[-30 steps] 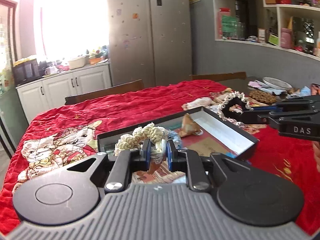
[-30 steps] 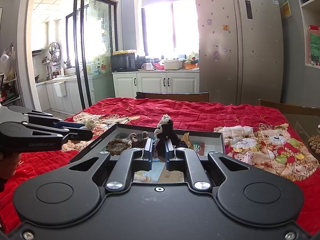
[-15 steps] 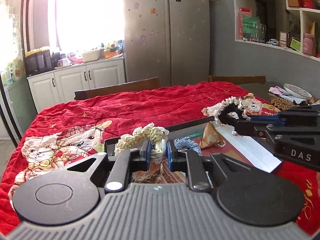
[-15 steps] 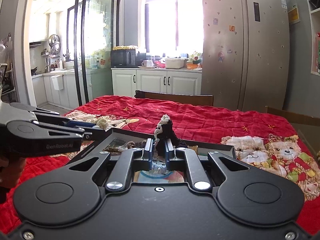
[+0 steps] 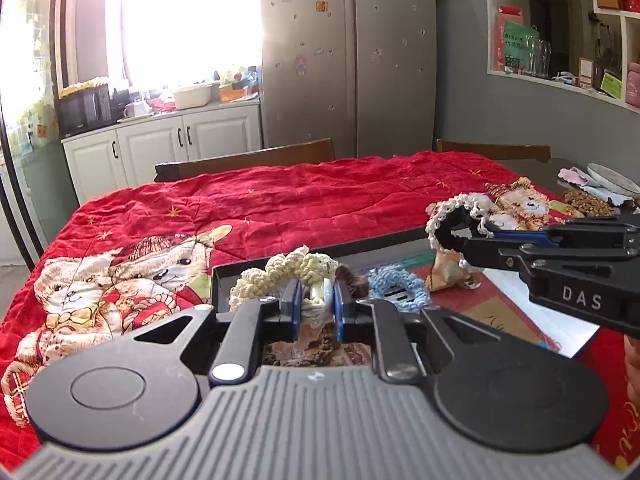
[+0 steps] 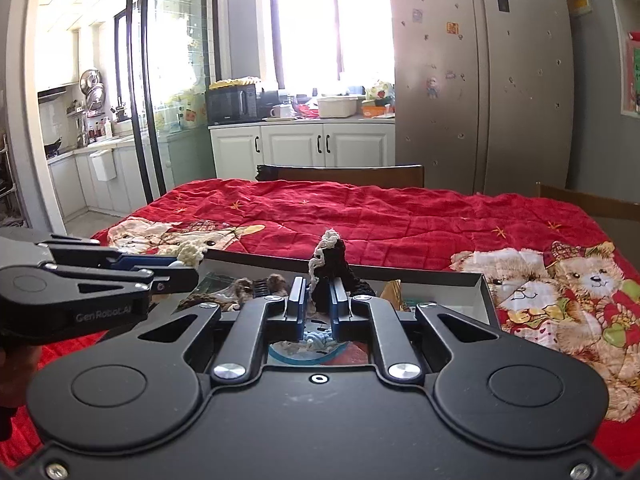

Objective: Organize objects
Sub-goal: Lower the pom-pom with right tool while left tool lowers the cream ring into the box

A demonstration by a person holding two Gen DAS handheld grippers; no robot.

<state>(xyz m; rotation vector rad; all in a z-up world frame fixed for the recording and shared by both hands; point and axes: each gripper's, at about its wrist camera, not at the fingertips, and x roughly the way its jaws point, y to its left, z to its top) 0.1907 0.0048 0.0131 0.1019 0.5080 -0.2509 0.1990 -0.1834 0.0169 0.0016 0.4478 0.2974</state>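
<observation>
The left gripper (image 5: 316, 300) has its jaws clenched on a cream crocheted scrunchie (image 5: 280, 272), held above the 9 o'clock end of the shallow black box (image 6: 486, 292). The right gripper (image 6: 319, 304) grips a black scrunchie with cream trim (image 5: 456, 224) over the box's middle. A blue scrunchie (image 5: 398, 286) and a brown one (image 6: 276, 282) lie inside (their contact is unclear). Toward 12 o'clock the red quilt (image 5: 320, 200) on the surface lies open up to the chair backs (image 6: 348, 174).

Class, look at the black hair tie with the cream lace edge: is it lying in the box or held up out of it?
Held up: the right gripper pinches the black hair tie above the box.
</observation>
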